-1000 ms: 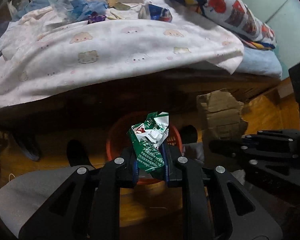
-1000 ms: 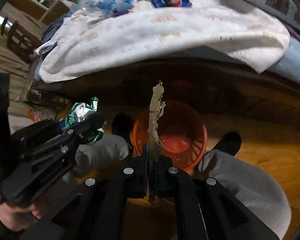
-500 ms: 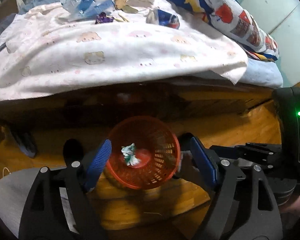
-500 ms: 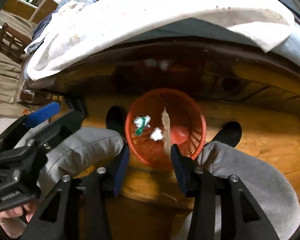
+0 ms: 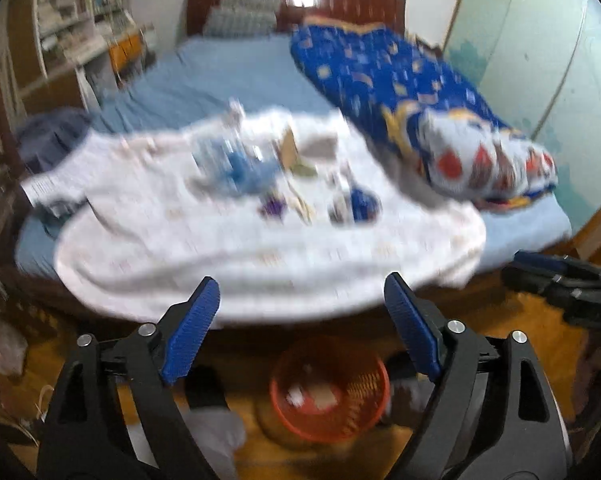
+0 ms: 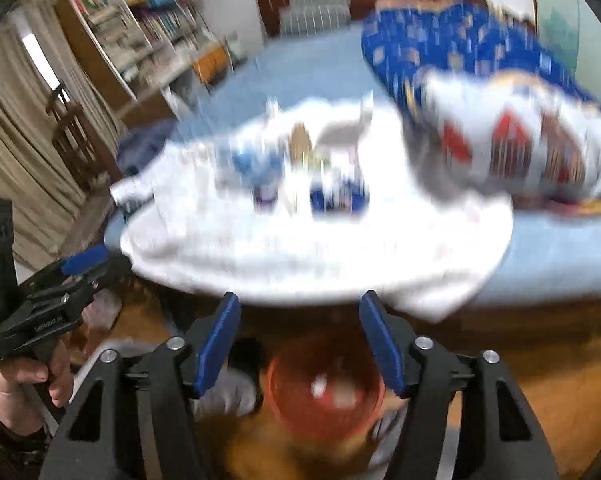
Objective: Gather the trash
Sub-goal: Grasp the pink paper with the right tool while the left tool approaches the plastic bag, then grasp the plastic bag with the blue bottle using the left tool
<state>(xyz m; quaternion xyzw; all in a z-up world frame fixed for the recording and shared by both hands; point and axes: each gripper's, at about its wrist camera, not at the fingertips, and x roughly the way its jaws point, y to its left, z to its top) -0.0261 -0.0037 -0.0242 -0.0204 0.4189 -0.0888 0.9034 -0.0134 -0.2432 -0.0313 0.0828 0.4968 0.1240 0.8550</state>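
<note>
Both now views are blurred by motion. My left gripper [image 5: 300, 312] is opening wide, with nothing between its blue pads. My right gripper [image 6: 298, 320] is also opening and holds nothing. Low between each pair of fingers stands the red mesh basket [image 5: 364, 396] [image 6: 284, 400] on the wooden floor, with pale scraps inside. On the white blanket [image 5: 148, 216] [image 6: 260, 248] over the bed lies more trash: a crumpled clear and blue plastic bag [image 5: 232, 164] [image 6: 248, 168], a blue wrapper [image 5: 360, 200] [image 6: 336, 196], a small purple wrapper [image 5: 274, 208] and brown paper scraps [image 5: 288, 152] [image 6: 300, 140].
A blue patterned quilt [image 5: 420, 92] [image 6: 480, 92] lies on the right of the bed. Bookshelves [image 6: 140, 32] and a wooden chair [image 6: 72, 136] stand on the left. Grey trouser legs [image 5: 216, 432] flank the basket. A hand [image 6: 16, 380] grips the left tool's handle.
Both grippers opened and let go: the green wrapper and the brown scrap fell into the red basket. Both views then swung up from the basket toward the top of the bed.
</note>
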